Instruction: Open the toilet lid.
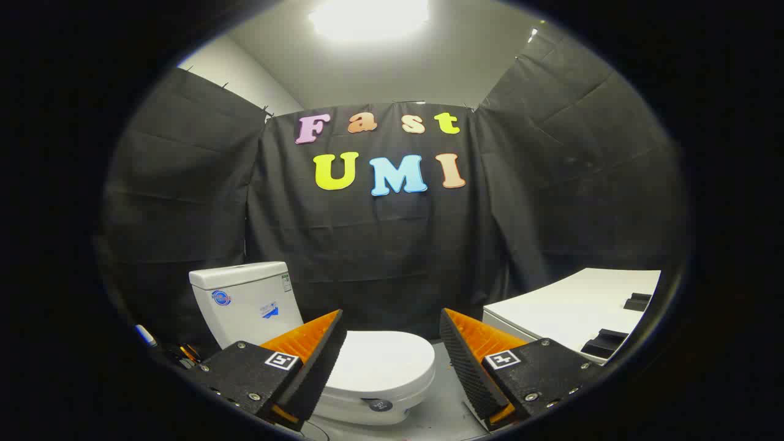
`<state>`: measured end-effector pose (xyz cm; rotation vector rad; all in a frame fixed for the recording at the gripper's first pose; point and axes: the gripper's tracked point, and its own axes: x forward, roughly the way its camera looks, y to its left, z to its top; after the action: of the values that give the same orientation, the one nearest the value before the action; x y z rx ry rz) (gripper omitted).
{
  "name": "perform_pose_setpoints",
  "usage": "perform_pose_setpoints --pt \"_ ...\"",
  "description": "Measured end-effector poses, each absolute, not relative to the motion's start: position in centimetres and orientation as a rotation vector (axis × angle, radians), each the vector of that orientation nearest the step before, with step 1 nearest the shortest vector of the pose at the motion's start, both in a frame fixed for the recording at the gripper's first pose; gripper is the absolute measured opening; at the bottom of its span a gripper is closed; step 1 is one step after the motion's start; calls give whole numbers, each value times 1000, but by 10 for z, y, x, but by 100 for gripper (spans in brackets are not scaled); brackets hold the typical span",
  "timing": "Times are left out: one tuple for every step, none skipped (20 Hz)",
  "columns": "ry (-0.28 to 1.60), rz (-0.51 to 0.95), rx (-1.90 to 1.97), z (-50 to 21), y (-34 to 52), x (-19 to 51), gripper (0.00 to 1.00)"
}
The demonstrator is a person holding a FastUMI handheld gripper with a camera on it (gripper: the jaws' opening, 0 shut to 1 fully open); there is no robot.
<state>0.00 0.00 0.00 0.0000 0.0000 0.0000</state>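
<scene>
while the jaws gape wide and empty, toilet (343, 355) just ahead, lid (383, 361) down, cistern (245, 300) behind

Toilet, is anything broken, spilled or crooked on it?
Nothing stands out. The white ceramic toilet sits upright, its white oval lid lying flat and closed, with no cracks or spills showing. The gripper is open, fingers spread above the lid, touching nothing.

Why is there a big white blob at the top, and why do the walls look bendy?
In the gripper view, the ceiling lamp glares so bright it washes out; the fisheye lens curves the cloth walls. The toilet lid, shut, looks sharp beyond the open gripper, whose fingers touch nothing.
</scene>
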Motion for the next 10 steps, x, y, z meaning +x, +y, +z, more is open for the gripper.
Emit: perform_pose_setpoints --pt "1 -3 1 -1 -1 1 94" --pt "3 -5 2 -1 -3 1 94" --pt "4 -6 3 -2 -3 0 94" --pt "6 -5 4 -2 -3 0 94" --pt "7 -5 3 -3 -2 0 94" --pt "7 -3 0 -3 -2 0 94" --pt "9 -2 -4 -4 -1 0 94" --pt "11 2 -7 -5 0 0 95" --pt "10 3 -9 -5 1 -1 94" --pt "8 4 -9 -4 1 -1 95"
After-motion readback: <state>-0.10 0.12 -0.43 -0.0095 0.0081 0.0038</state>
